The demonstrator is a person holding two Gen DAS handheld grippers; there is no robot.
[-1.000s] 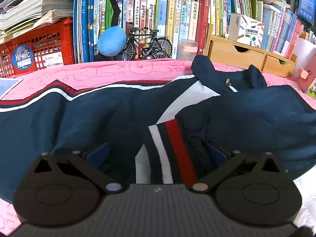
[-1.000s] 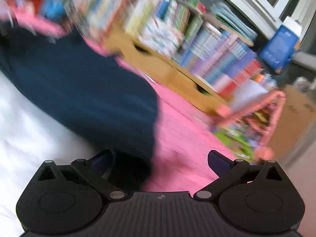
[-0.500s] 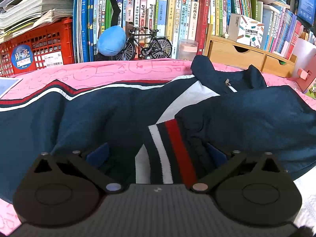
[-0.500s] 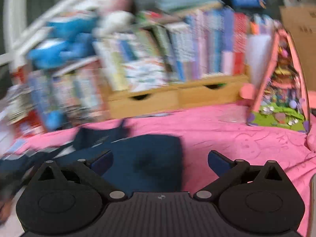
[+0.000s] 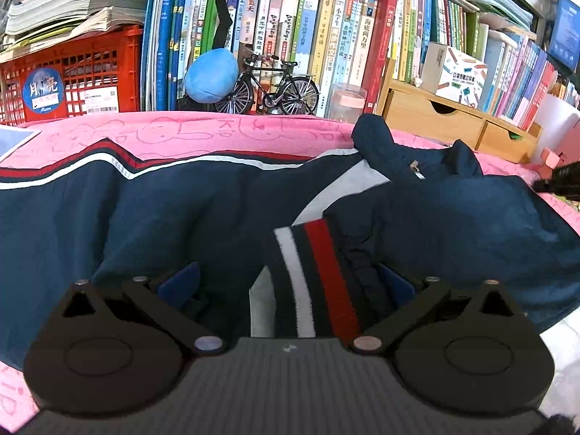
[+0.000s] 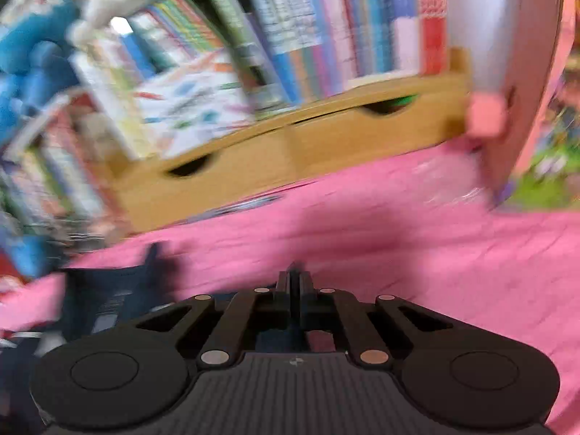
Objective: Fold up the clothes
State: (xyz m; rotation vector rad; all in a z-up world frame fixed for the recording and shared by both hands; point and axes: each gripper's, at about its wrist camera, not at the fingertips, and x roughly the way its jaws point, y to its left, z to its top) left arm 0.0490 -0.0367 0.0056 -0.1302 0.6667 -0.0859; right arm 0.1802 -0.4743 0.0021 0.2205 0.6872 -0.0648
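Observation:
A navy jacket (image 5: 145, 217) with red and white stripes lies spread on a pink cloth (image 5: 181, 134). Its striped cuff (image 5: 311, 275) lies between the wide-open fingers of my left gripper (image 5: 286, 282), which rests low over the jacket. In the blurred right wrist view my right gripper (image 6: 295, 279) is shut, with nothing visibly between its fingers, just above the pink cloth (image 6: 398, 239). A navy edge of the jacket (image 6: 108, 293) lies to its left. The right gripper's dark tip (image 5: 562, 181) shows at the right edge of the left wrist view.
Bookshelves line the back, with a red crate (image 5: 72, 76), a blue plush ball (image 5: 210, 76), a model bicycle (image 5: 272, 87) and a wooden drawer unit (image 5: 453, 123). A pink-framed toy board (image 6: 525, 72) stands at the right.
My right gripper has shut and swung towards the drawer unit, away from over the jacket. My left gripper and the jacket have not moved.

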